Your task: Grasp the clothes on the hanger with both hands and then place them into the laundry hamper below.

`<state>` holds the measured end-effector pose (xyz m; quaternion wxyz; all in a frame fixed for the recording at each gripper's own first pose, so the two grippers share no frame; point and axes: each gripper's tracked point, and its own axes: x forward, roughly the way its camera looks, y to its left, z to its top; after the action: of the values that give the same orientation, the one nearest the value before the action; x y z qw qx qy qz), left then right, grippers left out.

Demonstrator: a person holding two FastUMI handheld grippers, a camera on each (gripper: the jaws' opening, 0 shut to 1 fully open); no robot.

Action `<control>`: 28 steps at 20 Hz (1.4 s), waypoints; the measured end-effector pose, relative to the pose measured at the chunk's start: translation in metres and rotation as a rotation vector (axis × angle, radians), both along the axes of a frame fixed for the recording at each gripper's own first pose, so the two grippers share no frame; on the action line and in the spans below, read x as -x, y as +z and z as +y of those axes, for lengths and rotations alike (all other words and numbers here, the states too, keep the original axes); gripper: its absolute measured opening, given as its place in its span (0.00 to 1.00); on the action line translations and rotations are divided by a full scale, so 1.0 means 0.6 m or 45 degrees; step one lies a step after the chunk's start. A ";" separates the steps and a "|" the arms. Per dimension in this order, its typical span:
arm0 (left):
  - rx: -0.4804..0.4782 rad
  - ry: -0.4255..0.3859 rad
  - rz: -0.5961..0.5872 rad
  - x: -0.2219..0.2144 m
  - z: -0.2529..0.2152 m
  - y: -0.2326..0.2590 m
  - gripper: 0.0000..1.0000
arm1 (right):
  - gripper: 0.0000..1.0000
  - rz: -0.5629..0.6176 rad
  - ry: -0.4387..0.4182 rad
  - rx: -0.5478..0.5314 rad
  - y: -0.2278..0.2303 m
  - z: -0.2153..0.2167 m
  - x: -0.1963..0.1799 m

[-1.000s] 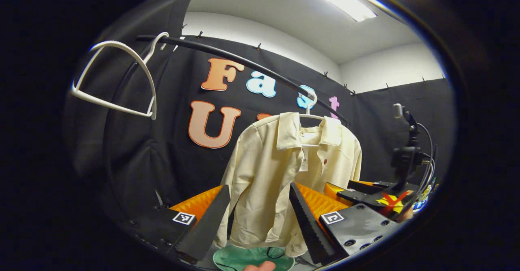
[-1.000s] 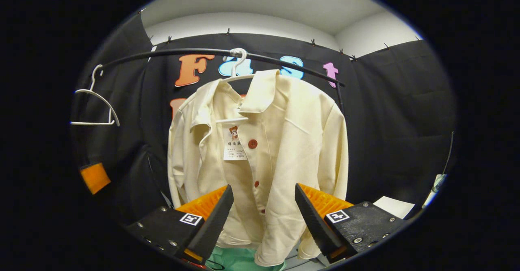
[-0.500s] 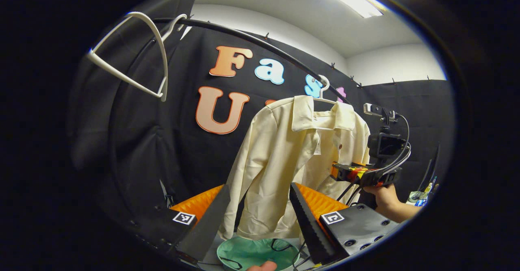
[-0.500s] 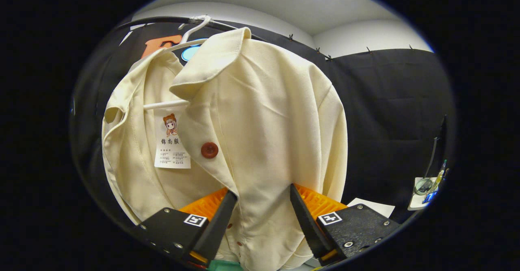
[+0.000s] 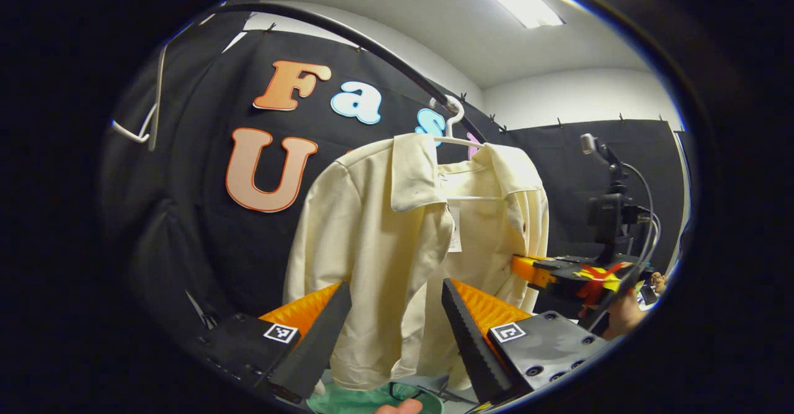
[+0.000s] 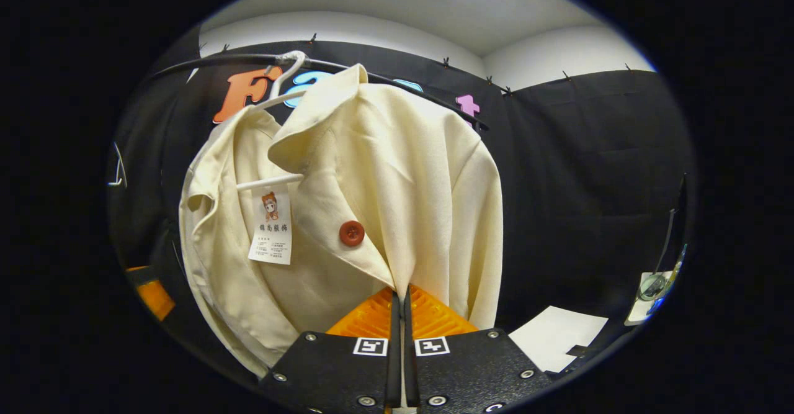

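A cream shirt [image 5: 378, 228] hangs on a white hanger [image 5: 456, 122] from a black rail [image 5: 347, 29]. My left gripper [image 5: 391, 333] is open just in front of the shirt's near sleeve and hem, which show between its fingers. In the right gripper view the shirt [image 6: 403, 172] looms close, with a red button [image 6: 352, 233] and a paper tag [image 6: 271, 228]. My right gripper [image 6: 400, 295] is shut on the shirt's front edge below the button. From the left gripper view that right gripper [image 5: 546, 272] meets the shirt's far side. The green hamper [image 5: 347, 401] lies below.
An empty white hanger [image 5: 133, 131] hangs at the rail's left end. A hand [image 5: 623, 318] holds the right gripper, with cables trailing. White paper [image 6: 555, 339] lies low right in the right gripper view. Black cloth walls stand behind the rail.
My right gripper has closed on the shirt's front edge, where it stood open around it before. My left gripper has drawn nearer to the shirt and stays open.
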<state>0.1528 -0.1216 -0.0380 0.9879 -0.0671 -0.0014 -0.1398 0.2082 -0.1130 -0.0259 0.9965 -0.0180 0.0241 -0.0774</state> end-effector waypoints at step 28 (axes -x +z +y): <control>-0.762 1.083 -0.364 -0.142 0.324 0.223 0.12 | 0.01 -0.358 0.020 0.098 0.295 -0.259 0.073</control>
<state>0.2378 0.0730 0.0961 0.9232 0.2434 -0.1232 0.2707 0.1641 -0.2687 0.1512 0.9892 -0.0455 -0.1188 -0.0723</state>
